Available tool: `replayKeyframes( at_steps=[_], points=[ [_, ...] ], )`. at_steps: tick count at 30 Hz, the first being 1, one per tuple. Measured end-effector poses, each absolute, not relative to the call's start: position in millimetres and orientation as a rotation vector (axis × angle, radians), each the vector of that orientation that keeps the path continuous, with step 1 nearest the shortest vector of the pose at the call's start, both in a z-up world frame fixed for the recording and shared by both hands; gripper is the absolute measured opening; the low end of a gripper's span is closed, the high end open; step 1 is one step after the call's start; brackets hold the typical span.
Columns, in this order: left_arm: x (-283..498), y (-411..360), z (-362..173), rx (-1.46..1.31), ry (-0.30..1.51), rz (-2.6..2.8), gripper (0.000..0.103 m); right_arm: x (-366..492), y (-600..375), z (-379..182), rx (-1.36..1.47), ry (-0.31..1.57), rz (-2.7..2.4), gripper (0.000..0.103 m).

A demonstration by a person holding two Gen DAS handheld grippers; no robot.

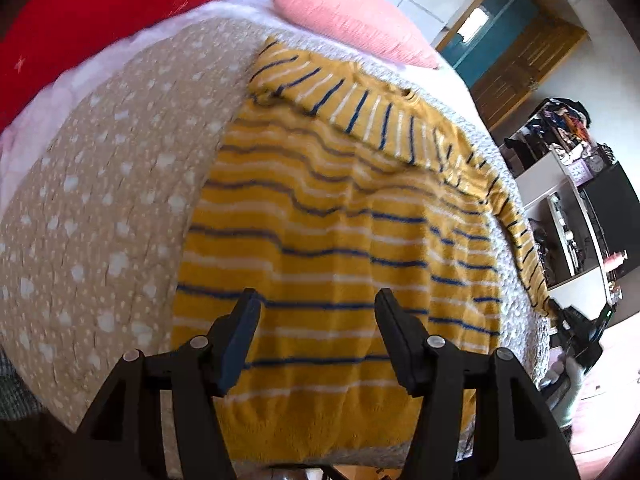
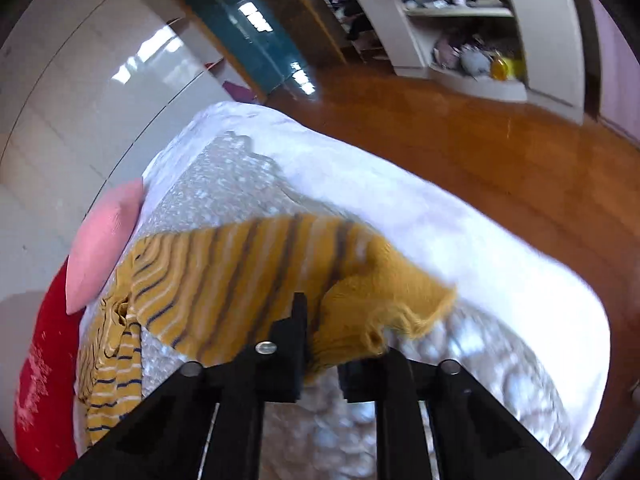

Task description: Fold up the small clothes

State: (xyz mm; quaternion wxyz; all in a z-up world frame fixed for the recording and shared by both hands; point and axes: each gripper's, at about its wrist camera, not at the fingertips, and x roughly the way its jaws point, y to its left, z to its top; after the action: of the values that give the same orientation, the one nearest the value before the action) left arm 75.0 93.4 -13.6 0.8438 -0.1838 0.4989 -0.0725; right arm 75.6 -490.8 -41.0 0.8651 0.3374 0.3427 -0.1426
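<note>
Sweater (image 1: 340, 248), mustard yellow with blue and white stripes, lies spread on the bed, its body directly ahead of and beneath the left gripper (image 1: 316, 332), with a sleeve folded across the top toward the pink pillow (image 1: 352, 20). In the right wrist view, the solid yellow hem corner of the sweater (image 2: 376, 312) is lifted and bunched between the fingers of the right gripper (image 2: 344, 356), which is closed down onto the knit. The left gripper's jaws stand wide apart, holding nothing; whether they touch the striped fabric below cannot be told.

The sweater rests on a tan quilt (image 1: 100, 208) dotted with white, laid over a white bedspread (image 2: 440, 224) that runs to the bed's edges. A red pillow (image 1: 100, 12) sits at the head of the bed beside the pink one. Past the bed's far edge are a polished wooden floor (image 2: 460, 140), a white shelf unit (image 2: 480, 28) crowded with small items, and a teal door (image 2: 248, 40).
</note>
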Motion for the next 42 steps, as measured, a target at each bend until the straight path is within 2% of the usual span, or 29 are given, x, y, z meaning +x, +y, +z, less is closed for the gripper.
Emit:
replayKeyframes(
  at_steps=[5,8,15,22,28,30,31,32,33,34,38,42],
  points=[
    [108,89,-2,-0.361,0.979,-0.17,0.059,122,-436,24,0.485,0.682,-0.167,0.009],
    [134,94,0,-0.368,0.928,-0.171,0.059,156,-370,61,0.352,0.673,-0.033,0.009],
    [189,148,-8,-0.452,0.867,-0.158,0.059,224,-207,92,0.167,0.683,0.217,0.009],
    [195,203,-47,-0.585,0.89,-0.141,0.059,277,-53,67,-0.025,0.743,0.429,0.009],
    [195,233,-60,-0.709,0.885,-0.131,0.059,295,14,18,-0.077,0.848,0.572,0.009],
    [194,236,-60,-0.717,0.882,-0.127,0.059,301,33,0,-0.093,0.902,0.604,0.012],
    [193,237,-60,-0.718,0.879,-0.128,0.059,305,39,-11,-0.096,0.937,0.616,0.012],
    [193,238,-59,-0.722,0.877,-0.129,0.059,310,44,-21,-0.09,0.977,0.628,0.017],
    [193,239,-59,-0.729,0.876,-0.131,0.059,313,45,-29,-0.069,1.02,0.643,0.027],
    [194,242,-58,-0.74,0.872,-0.136,0.059,315,43,-33,-0.033,1.045,0.659,0.031],
    [202,244,-51,-0.762,0.851,-0.143,0.059,309,17,-23,0.122,1.026,0.672,0.033],
    [218,220,-37,-0.708,0.81,-0.186,0.059,294,-22,-2,0.153,0.96,0.611,0.033]
  ],
)
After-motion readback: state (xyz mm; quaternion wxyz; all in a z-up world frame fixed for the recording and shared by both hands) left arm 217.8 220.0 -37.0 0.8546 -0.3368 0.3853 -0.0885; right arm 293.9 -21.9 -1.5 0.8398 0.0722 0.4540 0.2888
